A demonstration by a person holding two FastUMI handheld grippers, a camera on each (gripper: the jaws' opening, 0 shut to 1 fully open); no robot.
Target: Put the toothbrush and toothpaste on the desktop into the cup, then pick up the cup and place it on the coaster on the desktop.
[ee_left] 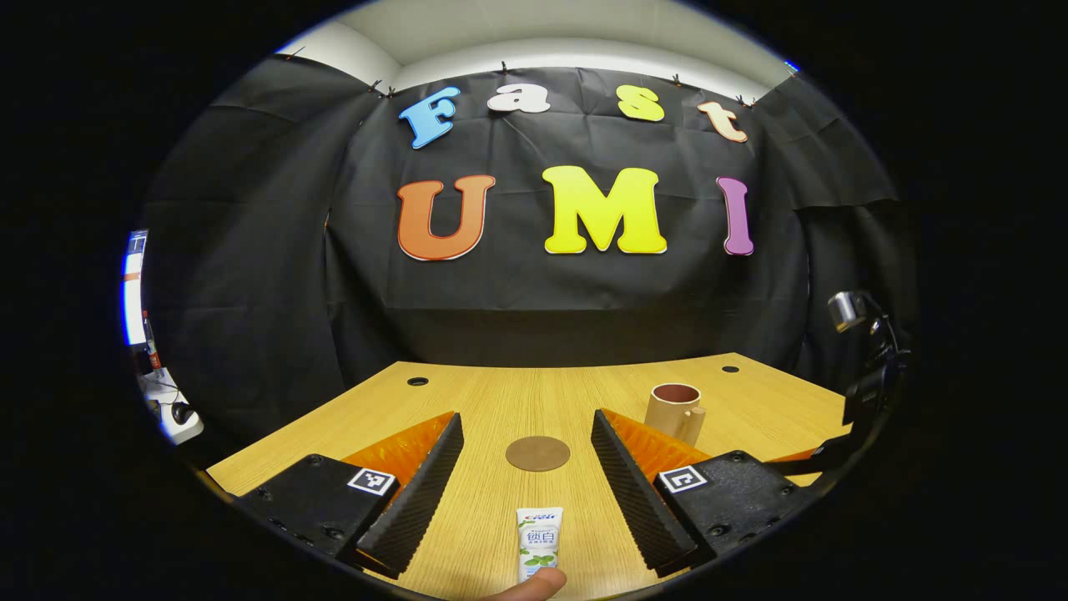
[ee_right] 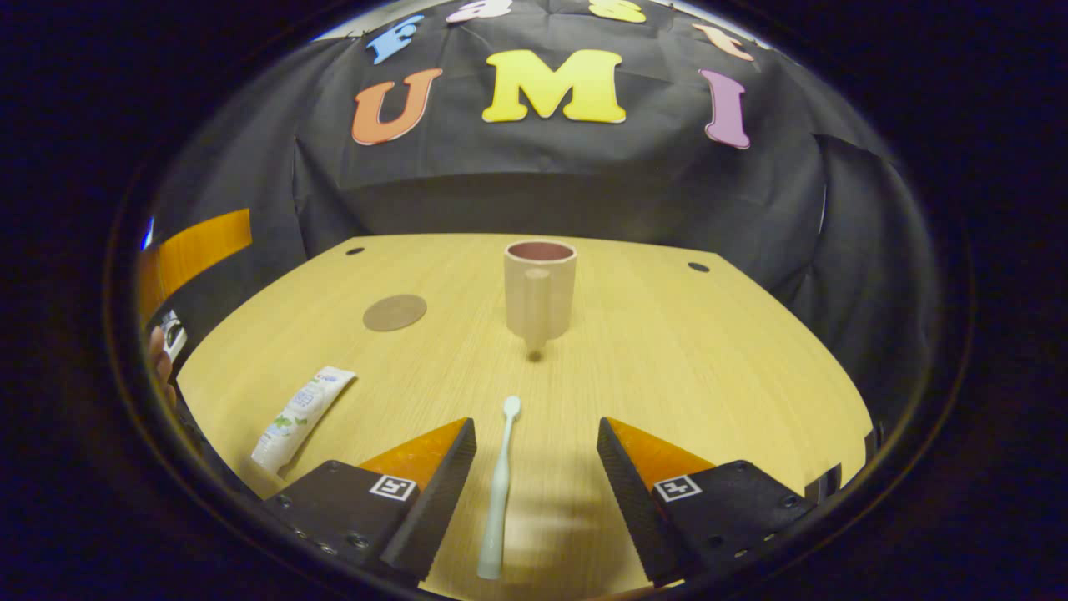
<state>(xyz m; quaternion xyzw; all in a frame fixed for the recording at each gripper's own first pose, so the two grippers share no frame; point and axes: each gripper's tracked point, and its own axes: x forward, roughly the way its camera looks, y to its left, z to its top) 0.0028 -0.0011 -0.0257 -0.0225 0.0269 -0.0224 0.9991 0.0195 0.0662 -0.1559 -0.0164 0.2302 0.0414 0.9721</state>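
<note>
The white toothpaste tube (ee_left: 539, 541) lies flat on the wooden desk, low between the fingers of my left gripper (ee_left: 526, 417), which is open and holds nothing. A fingertip (ee_left: 534, 584) shows just below the tube. Beyond it sit the round brown coaster (ee_left: 537, 453) and, to the right, the beige cup (ee_left: 674, 411). My right gripper (ee_right: 535, 424) is open too, with the pale green toothbrush (ee_right: 499, 492) lying lengthwise on the desk between its fingers, untouched. Straight ahead stands the cup (ee_right: 540, 288), upright, its handle facing me. The coaster (ee_right: 395, 312) and toothpaste (ee_right: 302, 409) lie to the left.
The desk (ee_right: 709, 351) has small round cable holes (ee_right: 698, 267) near its back corners and ends at the black cloth wall. The right gripper's body (ee_left: 868, 392) shows at the right edge of the left gripper view. A hand (ee_right: 158, 363) appears at the left edge of the right gripper view.
</note>
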